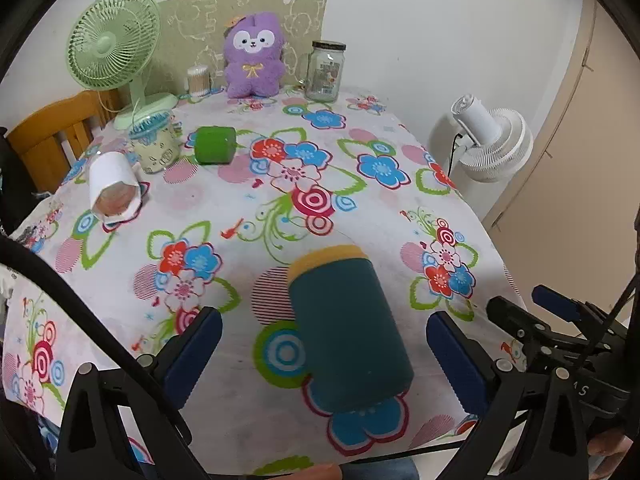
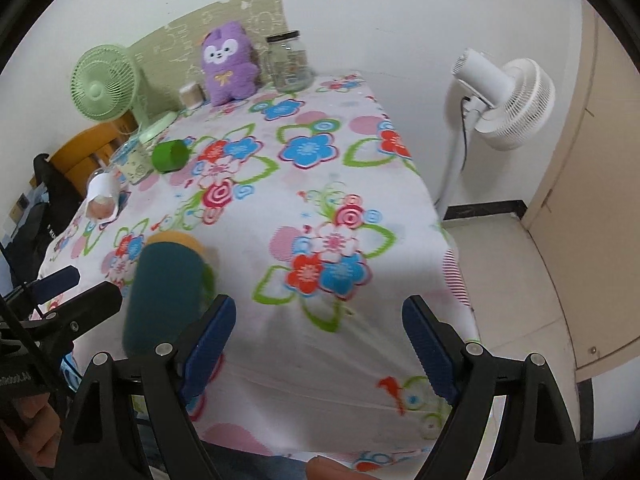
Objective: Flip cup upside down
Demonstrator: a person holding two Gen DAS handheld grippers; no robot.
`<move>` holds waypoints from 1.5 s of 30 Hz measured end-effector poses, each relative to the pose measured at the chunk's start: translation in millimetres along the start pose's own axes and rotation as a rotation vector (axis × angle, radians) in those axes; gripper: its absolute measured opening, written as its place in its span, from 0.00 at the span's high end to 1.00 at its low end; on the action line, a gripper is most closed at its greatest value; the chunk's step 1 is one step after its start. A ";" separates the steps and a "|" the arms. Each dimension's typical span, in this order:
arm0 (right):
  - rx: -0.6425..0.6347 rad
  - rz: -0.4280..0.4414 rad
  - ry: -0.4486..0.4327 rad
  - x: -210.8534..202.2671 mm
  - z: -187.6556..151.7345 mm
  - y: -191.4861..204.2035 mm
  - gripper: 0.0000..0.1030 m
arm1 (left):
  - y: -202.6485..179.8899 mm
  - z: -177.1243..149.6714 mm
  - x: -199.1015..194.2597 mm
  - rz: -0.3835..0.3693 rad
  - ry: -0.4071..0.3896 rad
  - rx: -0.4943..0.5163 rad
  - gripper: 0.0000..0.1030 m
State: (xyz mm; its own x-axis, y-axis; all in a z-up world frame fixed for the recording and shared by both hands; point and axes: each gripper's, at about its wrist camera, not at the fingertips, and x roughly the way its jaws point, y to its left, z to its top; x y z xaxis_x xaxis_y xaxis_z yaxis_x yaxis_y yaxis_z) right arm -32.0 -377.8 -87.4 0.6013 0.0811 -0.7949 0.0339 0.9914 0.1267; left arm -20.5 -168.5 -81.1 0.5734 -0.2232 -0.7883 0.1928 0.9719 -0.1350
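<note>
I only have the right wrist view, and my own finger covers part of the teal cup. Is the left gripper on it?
Observer: No. The left gripper is open, with the teal cup between its fingers and a gap on each side.
Operator: Which way is it lying?
Observer: On its side, along the fingers, yellow end away from the camera.
Operator: Anything against it?
Observer: Only the floral tablecloth shows around it.
</note>
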 end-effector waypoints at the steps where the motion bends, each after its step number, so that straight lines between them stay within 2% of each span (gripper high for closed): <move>1: 0.005 -0.005 0.002 0.6 -0.8 -4.9 0.16 | -2.5 -0.5 2.5 -0.002 0.007 -0.003 0.00; 14: 0.052 -0.027 0.035 10.3 -16.2 -38.6 0.16 | -20.5 -12.4 31.4 0.005 0.047 -0.020 0.00; 32: 0.077 -0.030 0.063 20.3 -21.5 -49.7 0.16 | -19.7 -18.0 56.0 0.035 0.106 -0.046 0.02; 35: 0.078 -0.032 0.065 21.6 -21.9 -48.8 0.16 | -17.3 -19.4 58.1 0.046 0.112 -0.052 0.06; 42: 0.082 -0.029 0.068 22.4 -22.7 -48.5 0.16 | -13.1 -24.0 58.1 0.047 0.122 -0.062 0.27; 45: 0.084 -0.028 0.067 23.1 -23.0 -47.3 0.16 | -14.3 -25.8 54.6 0.047 0.114 -0.050 0.31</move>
State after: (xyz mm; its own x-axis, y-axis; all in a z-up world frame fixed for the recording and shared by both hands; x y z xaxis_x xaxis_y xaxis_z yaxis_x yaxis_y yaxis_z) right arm -38.0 -420.4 -125.4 0.5443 0.0634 -0.8365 0.1184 0.9813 0.1515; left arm -12.5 -192.7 -137.6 0.4864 -0.1701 -0.8570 0.1262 0.9843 -0.1237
